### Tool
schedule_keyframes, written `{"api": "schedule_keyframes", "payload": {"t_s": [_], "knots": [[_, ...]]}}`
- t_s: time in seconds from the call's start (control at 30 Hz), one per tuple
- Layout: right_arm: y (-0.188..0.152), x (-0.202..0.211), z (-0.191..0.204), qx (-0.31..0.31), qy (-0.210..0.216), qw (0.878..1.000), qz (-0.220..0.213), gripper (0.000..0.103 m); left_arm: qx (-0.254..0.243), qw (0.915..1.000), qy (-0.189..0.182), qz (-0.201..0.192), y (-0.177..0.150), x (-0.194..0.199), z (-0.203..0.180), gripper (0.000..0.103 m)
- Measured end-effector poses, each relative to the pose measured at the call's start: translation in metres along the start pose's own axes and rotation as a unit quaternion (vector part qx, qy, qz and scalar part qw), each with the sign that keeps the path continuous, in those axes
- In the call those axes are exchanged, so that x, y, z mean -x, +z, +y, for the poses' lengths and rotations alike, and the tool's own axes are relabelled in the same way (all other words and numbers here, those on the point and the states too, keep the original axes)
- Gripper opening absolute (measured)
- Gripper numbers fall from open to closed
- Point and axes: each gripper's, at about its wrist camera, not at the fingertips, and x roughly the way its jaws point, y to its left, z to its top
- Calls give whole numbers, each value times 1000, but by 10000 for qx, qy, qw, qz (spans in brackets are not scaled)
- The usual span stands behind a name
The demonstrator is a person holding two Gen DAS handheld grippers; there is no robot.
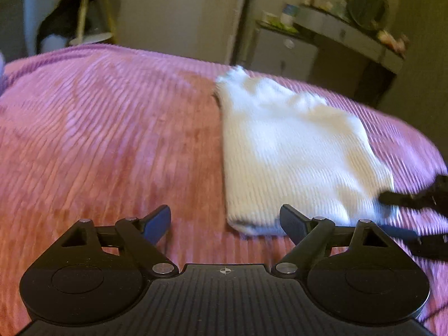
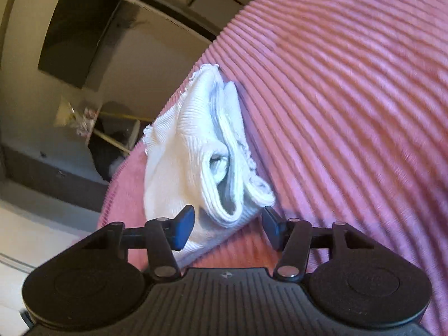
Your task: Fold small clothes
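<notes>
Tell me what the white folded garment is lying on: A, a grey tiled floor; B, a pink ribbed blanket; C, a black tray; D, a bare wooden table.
B: the white garment lies flat on the pink ribbed blanket, which spreads around it in both wrist views.

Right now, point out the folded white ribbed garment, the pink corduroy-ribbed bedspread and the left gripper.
Folded white ribbed garment (image 1: 294, 151): left wrist view, middle of its flat top layer.
Pink corduroy-ribbed bedspread (image 1: 112, 128): left wrist view, bare stretch beside the garment.
Left gripper (image 1: 225, 225): left wrist view, midway between its blue fingertips.
</notes>
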Motion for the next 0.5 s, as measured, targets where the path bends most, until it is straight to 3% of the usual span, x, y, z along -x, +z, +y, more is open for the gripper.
{"api": "schedule_keyframes", "payload": {"t_s": [0.07, 0.2, 0.27, 0.5], "knots": [[-1, -3, 2, -78, 78, 9999, -38, 48, -146, 9997, 45, 172, -2, -3, -4, 89], [5, -13, 4, -240, 111, 9996, -27, 48, 137, 9981, 88, 589, -2, -16, 6, 89], [9, -18, 7, -234, 137, 9996, 4, 23, 254, 9970, 157, 708, -5, -21, 11, 88], [7, -2, 47, 1107, -158, 9929, -416, 15, 527, 9969, 301, 506, -3, -21, 23, 88]]}}
